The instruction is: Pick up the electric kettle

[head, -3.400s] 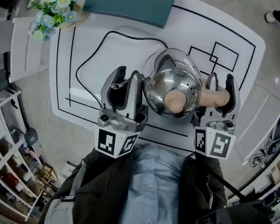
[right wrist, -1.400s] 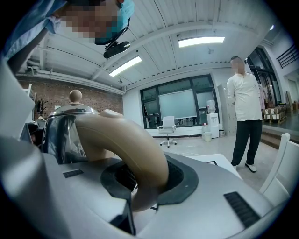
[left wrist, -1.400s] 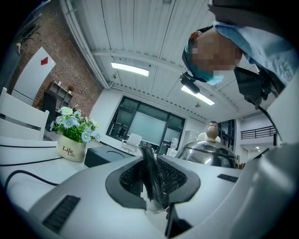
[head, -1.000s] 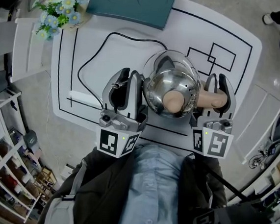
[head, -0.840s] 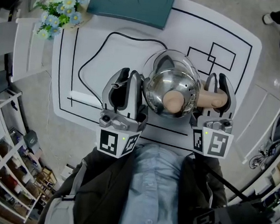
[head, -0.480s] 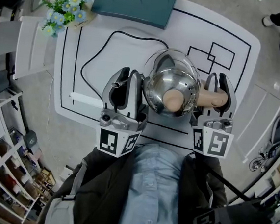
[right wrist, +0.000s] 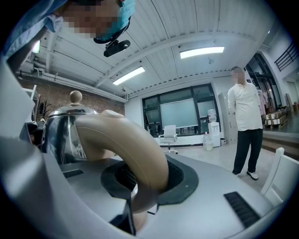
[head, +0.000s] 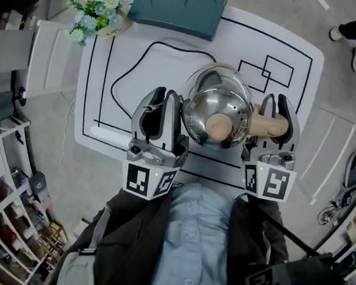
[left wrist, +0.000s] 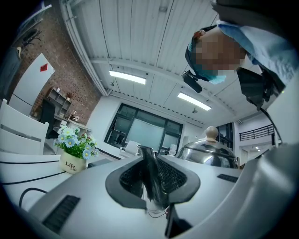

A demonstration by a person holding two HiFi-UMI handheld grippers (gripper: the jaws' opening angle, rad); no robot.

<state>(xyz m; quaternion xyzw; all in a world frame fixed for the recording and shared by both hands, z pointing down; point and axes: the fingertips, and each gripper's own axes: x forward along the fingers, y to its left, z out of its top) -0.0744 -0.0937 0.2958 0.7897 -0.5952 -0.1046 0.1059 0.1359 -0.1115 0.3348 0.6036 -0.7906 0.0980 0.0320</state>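
Observation:
A shiny steel electric kettle with a beige lid knob hangs over the white table, carried between both grippers. My left gripper is shut on its thin metal spout. In the left gripper view the spout is pinched between the pads of the left gripper, with the kettle's dome to the right. My right gripper is shut on the beige handle. The handle curves down into the right gripper, next to the kettle body.
The round kettle base with its black cord lies on the table. A teal tray and a flower pot stand at the far edge. White chairs flank the table. A person stands to the right.
Both grippers have risen a little with the kettle held between them. In the head view the table, flowers and tray have slid to the right and look slightly smaller.

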